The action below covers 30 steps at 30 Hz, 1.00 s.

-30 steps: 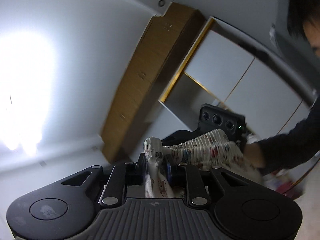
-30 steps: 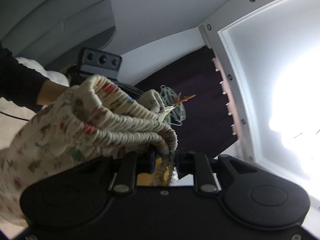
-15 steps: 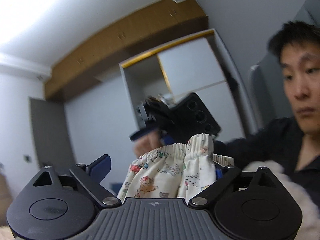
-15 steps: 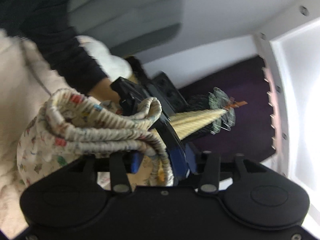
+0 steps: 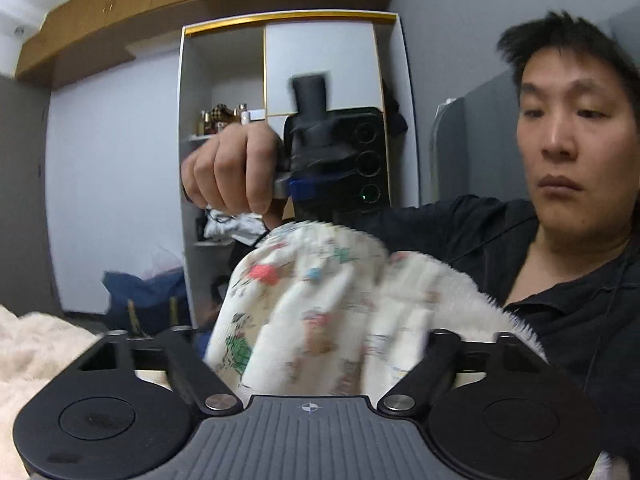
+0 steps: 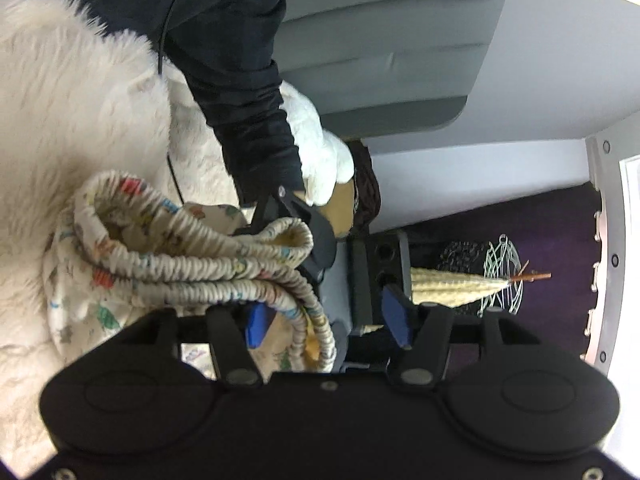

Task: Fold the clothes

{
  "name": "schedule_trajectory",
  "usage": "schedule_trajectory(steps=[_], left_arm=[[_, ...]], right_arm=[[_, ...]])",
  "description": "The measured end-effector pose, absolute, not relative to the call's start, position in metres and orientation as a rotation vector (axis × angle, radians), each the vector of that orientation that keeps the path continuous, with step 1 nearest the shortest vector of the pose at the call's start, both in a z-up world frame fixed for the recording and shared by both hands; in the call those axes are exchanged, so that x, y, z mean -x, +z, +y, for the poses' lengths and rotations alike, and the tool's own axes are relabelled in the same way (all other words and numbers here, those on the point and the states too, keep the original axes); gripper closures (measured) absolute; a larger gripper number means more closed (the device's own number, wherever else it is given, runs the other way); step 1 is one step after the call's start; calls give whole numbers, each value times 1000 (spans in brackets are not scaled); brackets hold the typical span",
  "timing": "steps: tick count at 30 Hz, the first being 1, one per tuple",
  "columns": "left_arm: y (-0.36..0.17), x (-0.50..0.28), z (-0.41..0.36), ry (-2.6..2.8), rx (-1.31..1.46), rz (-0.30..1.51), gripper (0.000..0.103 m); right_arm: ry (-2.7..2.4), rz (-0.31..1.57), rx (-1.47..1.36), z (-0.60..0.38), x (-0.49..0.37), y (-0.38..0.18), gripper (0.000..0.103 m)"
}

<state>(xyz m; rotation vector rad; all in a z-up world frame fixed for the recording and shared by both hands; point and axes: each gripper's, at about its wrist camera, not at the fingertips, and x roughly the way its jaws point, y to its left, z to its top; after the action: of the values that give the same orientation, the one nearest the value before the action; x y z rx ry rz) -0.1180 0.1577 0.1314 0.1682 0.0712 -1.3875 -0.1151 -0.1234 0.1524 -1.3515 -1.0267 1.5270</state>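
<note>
Both grippers slackened around printed white cotton shorts with a gathered elastic waistband [image 5: 316, 312], low over the fluffy cream blanket [image 6: 72, 92].

I read the left gripper [image 5: 316, 344] as parted, its jaws having just narrowed, cloth bunched between them; whether the pads press I cannot confirm. My right gripper [image 6: 328, 320] has just been opening, blue pads clear, waistband draped across one side. Folding appears barely begun: garment crumpled, not laid flat, no crease visible.

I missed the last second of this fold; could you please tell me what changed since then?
Both grippers came down from facing the ceiling and released: the left gripper and right gripper stand open after clamping the printed shorts, the left's jaws now closing again. The shorts remain between both.
</note>
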Motion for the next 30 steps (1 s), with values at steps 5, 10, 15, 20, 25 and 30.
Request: schedule_trajectory(steps=[5, 10, 15, 20, 25, 30], left_arm=[[127, 121, 155, -1396, -175, 37, 55], [132, 133, 151, -1350, -180, -23, 72], [146, 142, 156, -1118, -140, -140, 85], [178, 134, 163, -885, -140, -182, 87], [212, 125, 142, -871, -256, -193, 87], [232, 118, 123, -840, -346, -190, 87]], right_arm=[[1519, -984, 1360, -147, 105, 151, 50], [1493, -921, 1336, -152, 95, 161, 49], [1425, -597, 1191, -168, 65, 204, 35], [1419, -68, 868, -175, 25, 264, 14], [1450, 4, 742, -166, 12, 294, 14], [1449, 156, 666, -130, -4, 309, 14]])
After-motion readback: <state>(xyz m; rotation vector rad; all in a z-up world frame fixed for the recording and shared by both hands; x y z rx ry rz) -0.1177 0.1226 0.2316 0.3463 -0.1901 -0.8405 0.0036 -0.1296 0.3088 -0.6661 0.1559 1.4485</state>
